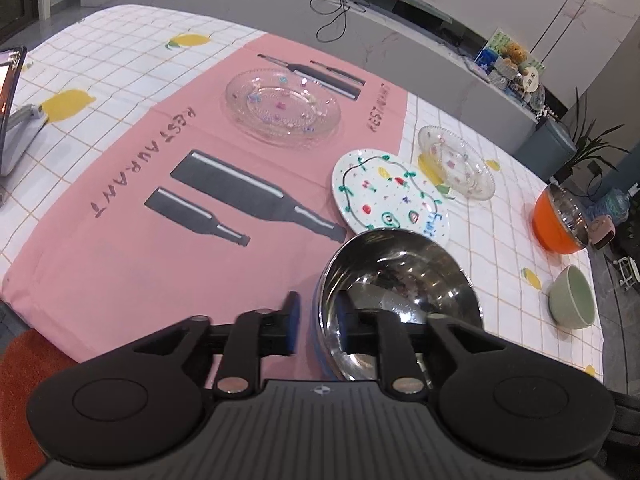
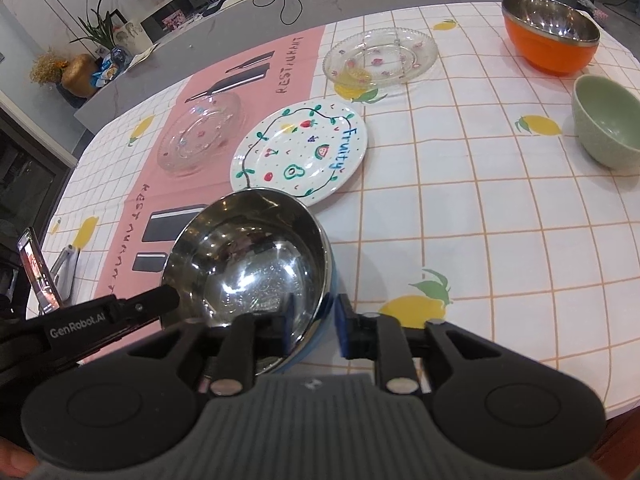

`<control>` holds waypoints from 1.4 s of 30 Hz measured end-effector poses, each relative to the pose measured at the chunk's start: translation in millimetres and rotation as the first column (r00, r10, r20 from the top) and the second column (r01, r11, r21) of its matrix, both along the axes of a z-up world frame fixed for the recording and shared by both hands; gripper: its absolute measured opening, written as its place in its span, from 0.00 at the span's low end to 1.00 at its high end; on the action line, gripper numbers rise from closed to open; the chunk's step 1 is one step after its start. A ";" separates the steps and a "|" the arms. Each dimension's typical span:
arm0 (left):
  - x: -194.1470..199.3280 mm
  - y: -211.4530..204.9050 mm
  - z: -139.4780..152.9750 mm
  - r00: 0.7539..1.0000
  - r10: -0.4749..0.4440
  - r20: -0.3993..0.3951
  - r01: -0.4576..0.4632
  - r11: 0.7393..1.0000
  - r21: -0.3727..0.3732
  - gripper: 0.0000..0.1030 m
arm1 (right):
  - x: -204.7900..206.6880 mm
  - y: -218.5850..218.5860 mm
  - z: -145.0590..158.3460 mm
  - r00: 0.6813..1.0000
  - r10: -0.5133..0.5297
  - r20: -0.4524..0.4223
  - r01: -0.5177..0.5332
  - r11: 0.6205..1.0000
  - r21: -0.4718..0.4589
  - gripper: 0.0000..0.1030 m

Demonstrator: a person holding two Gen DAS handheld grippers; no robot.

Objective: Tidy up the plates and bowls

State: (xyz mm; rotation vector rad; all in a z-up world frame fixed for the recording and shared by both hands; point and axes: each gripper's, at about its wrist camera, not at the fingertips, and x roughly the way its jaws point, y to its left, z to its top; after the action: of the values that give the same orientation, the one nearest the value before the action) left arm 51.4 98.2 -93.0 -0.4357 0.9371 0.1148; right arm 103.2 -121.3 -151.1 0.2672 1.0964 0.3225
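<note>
Ribbed grey plastic and two round black hubs filled the bottom of each wrist view, and from them black linkage arms ran out to blue-padded fingers. Both tools straddled the rim of the same steel bowl (image 1: 400, 280), a polished, mirror-bright hemisphere with a blue outer shell, sitting at the near edge of the pink cloth (image 1: 120, 208). The left gripper (image 1: 316, 320) had one pad outside the wall and one inside; its jaws stood a little apart, and a sliver of gap showed beside the wall, so they did not appear to press. The right gripper (image 2: 314, 322) straddled the opposite side likewise, jaws parted, with clear space between its outer pad and the bowl.

Just beyond the bowl lay a flat white ceramic plate (image 2: 300, 148) painted with fruit and the word "Fruity", its near edge partly hidden by the bowl's rim. Farther back, a clear ridged glass plate (image 1: 282, 106) rested on the pink cloth, and a second glass plate (image 2: 380, 58) sat on the white checked, lemon-printed tablecloth (image 2: 480, 208). An orange bowl (image 2: 550, 34) with a steel lining and a smooth pale-green bowl (image 2: 606, 126) stood well apart to the right.
</note>
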 end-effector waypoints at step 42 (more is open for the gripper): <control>268.7 -253.8 37.9 0.879 -0.474 0.043 0.475 0.880 -0.004 0.46 | 183.3 -255.0 62.2 0.894 -0.435 0.108 0.444 0.894 -0.069 0.53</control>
State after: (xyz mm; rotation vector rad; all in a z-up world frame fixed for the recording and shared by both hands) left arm 320.1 -155.6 -55.1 -0.2093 0.9805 -0.3495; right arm 286.5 -376.3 -88.9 0.4066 0.9275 -0.1220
